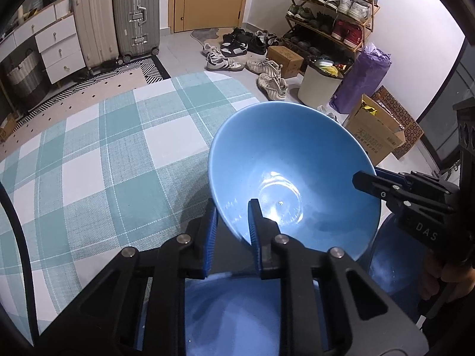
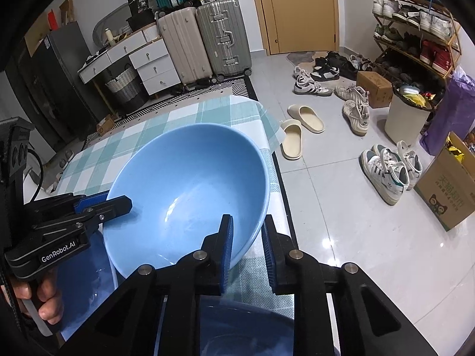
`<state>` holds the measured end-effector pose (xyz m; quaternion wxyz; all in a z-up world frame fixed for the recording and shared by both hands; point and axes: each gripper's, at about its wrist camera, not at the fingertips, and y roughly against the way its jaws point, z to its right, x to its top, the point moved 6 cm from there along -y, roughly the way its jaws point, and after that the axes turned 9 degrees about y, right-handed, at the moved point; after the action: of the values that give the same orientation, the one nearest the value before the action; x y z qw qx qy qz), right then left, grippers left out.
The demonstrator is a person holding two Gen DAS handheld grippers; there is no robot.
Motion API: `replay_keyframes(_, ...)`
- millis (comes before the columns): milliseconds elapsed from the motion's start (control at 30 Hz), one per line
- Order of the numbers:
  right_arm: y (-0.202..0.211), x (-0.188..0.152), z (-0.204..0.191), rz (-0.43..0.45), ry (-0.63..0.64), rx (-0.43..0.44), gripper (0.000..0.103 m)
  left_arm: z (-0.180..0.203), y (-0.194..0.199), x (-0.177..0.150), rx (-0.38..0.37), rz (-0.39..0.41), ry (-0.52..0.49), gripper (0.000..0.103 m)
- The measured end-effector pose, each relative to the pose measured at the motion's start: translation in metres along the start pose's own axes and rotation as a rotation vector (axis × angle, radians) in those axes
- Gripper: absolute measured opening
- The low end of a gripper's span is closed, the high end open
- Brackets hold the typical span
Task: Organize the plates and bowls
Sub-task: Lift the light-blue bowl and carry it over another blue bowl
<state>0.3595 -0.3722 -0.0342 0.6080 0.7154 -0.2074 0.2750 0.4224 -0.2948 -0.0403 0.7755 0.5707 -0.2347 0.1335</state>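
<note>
1. A tiled hallway holds a worktop (image 1: 89, 154) covered by a teal-and-white checked cloth, with a tan door (image 2: 294, 9) at the far wall.
2. A light blue bowl (image 1: 285, 160) is held tilted above the worktop's near right part, its opening facing both cameras.
3. The left claw (image 1: 233, 231) is clamped on the bowl's near rim, one blue pad inside the bowl and the other outside it.
4. The right claw (image 2: 248, 243) grips the opposite side of the rim the same way, with the rim between its pads; in the left wrist view it enters from the right edge.
5. Below the raised bowl lie darker blue dishes (image 1: 234, 311), partly hidden by the claws; whether they are plates or bowls I cannot tell.
6. Two suitcases (image 2: 204, 41) stand upright side by side next to a white drawer unit (image 2: 148, 62).
7. A shoe rack (image 2: 415, 29) full of footwear lines the right wall, with loose sneakers (image 2: 386, 172) and beige slippers (image 2: 297, 136) on the floor.
8. A white bin (image 2: 406, 118) and a cardboard box (image 2: 448, 190) sit near the rack.
</note>
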Motion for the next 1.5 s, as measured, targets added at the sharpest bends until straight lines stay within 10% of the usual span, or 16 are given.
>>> replay_keyframes(1500,0.118,0.008,-0.040,0.217,0.070,-0.026,0.021,0.038,0.139,-0.012,0.001,0.178,-0.033,0.018)
